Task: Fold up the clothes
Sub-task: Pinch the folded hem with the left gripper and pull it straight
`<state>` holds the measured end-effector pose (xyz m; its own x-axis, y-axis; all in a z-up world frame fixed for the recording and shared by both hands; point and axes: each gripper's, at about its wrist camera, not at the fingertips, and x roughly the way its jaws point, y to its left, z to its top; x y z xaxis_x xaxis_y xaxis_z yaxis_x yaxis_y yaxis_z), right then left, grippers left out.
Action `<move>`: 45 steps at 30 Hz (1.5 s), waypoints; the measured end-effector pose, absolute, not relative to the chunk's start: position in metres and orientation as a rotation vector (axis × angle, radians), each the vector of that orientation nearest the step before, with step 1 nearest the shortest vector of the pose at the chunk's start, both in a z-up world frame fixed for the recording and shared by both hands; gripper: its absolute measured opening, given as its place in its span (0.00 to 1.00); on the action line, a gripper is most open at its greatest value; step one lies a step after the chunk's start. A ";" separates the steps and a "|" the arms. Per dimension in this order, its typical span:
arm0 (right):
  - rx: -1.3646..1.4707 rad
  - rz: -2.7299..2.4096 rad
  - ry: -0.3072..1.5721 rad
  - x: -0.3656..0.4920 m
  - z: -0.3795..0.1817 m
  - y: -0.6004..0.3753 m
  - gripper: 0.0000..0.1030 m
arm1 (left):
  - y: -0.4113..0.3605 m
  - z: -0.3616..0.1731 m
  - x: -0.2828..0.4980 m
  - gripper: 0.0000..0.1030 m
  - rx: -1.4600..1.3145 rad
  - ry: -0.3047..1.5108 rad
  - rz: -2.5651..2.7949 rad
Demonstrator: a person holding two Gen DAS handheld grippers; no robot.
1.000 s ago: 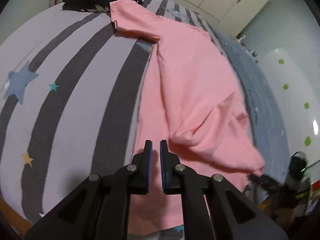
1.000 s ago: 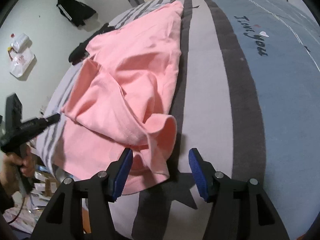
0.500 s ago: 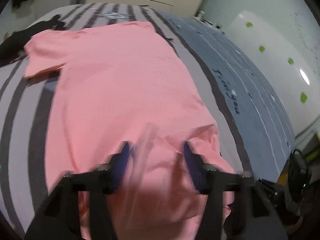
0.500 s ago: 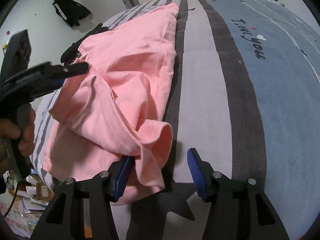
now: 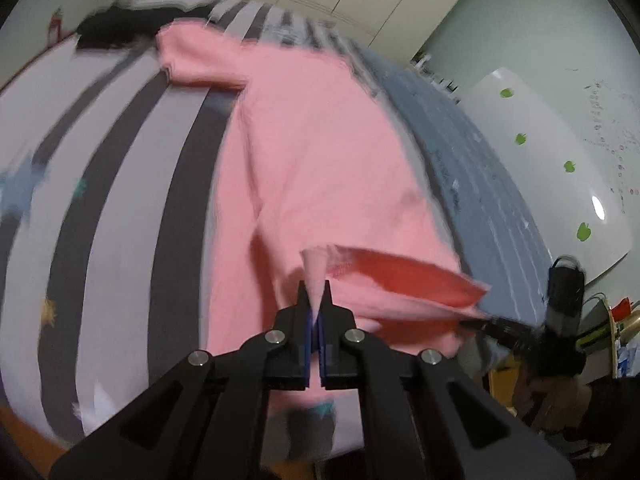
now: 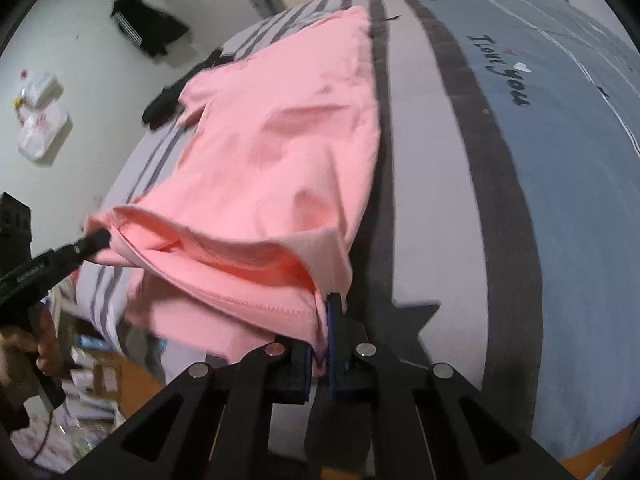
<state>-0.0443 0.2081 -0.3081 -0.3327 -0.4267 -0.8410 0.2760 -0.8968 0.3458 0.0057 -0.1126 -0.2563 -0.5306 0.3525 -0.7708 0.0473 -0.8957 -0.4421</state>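
Pink t-shirt (image 5: 320, 148) lies spread on the striped bed (image 5: 120, 200), near hem lifted: left gripper (image 5: 316, 300) and right gripper (image 6: 322, 320) each clamped on a hem corner; light, limp knit, sags between grips, so hold corners and keep it taut

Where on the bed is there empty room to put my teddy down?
Bare bedspread lies on both sides of the pink shirt: the grey-blue part with writing past the dark stripes, and the striped side with stars. It's crowded at the near hem, where the left gripper and right gripper pinch it.
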 end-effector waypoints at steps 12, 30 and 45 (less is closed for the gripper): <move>1.550 -2.432 -0.030 -0.049 -0.320 0.200 0.40 | -0.103 -0.255 0.031 0.29 -1.494 -0.760 2.575; 1.514 -2.446 -0.063 -0.050 -0.330 0.208 0.40 | -0.075 -0.290 0.038 0.43 -1.656 -0.463 2.575; 1.474 -2.458 -0.117 -0.051 -0.331 0.208 0.40 | -0.077 -0.296 0.045 0.43 -1.676 -0.359 2.618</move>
